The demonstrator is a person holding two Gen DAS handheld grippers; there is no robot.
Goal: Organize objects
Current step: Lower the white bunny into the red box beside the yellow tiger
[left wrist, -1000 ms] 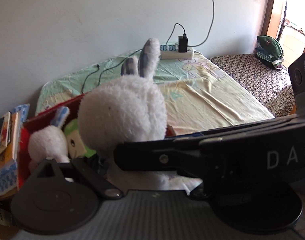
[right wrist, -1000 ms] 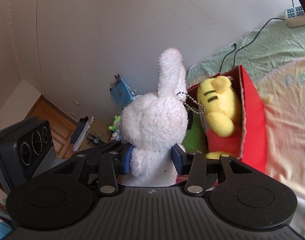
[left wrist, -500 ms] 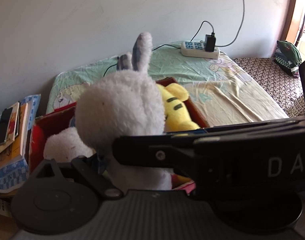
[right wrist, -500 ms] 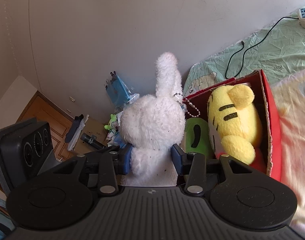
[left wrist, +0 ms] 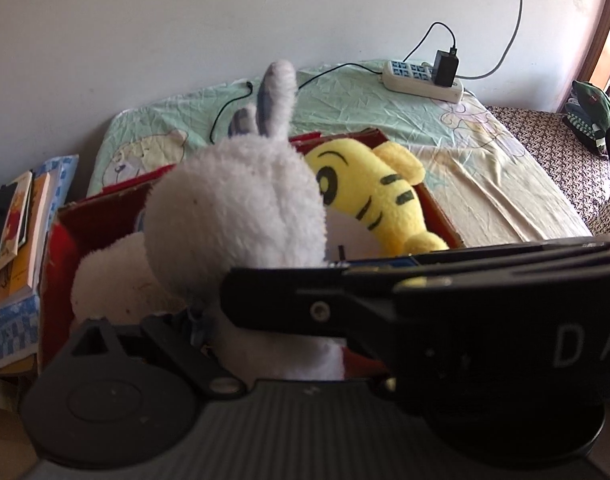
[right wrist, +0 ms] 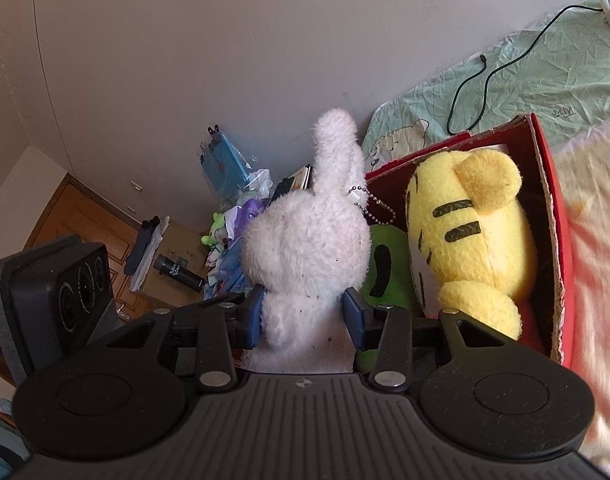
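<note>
A white rabbit plush [left wrist: 241, 216] with grey-blue ear linings hangs over the open red box [left wrist: 105, 208]. My left gripper [left wrist: 265, 340] is shut on its neck; only the left pad shows, since one of the right gripper's fingers [left wrist: 305, 308] crosses in front. In the right wrist view the same white rabbit [right wrist: 305, 248], with a ball chain, sits clamped between the blue pads of my right gripper [right wrist: 305, 312]. Inside the red box [right wrist: 561, 240] lie a yellow tiger plush [right wrist: 473, 232], a green plush [right wrist: 385, 264] and another white plush [left wrist: 109, 280].
The box rests on a bed with a pastel sheet [left wrist: 485, 184]. A power strip [left wrist: 421, 80] with cables lies by the wall. Books [left wrist: 17, 232] are stacked left of the box. A cluttered pile [right wrist: 233, 216] and wooden cabinet [right wrist: 85, 216] stand beyond the bed.
Both grippers have carried the rabbit forward and over the red box. The yellow tiger and the box interior now fill more of both views.
</note>
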